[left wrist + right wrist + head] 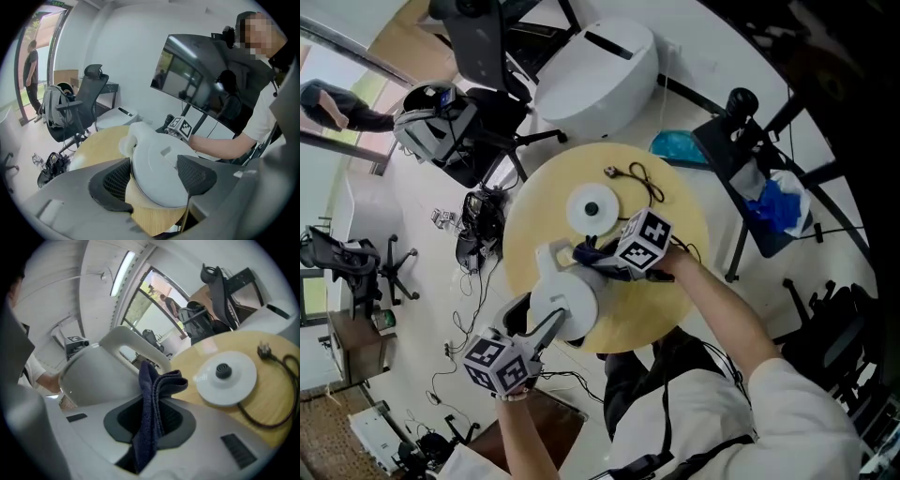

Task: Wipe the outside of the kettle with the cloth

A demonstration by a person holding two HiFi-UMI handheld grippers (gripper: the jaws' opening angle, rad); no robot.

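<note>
A white kettle [565,298] is off its base and tilted over the round wooden table [670,281]. My left gripper [546,323] is shut on its body. In the left gripper view the kettle [150,159] fills the gap between both pads [115,180]. My right gripper [605,262] is shut on a dark blue cloth [592,253] beside the kettle's handle [551,255]. In the right gripper view the cloth [152,394] sticks up from the jaws, close to the kettle [93,376] and its handle [126,341]; I cannot tell if it touches.
The kettle's round white base [592,209] lies on the table with its black cord [642,178] and plug. Around the table stand an office chair with a backpack [431,127], a white rounded unit [595,66] and a stand with a blue bag [778,206].
</note>
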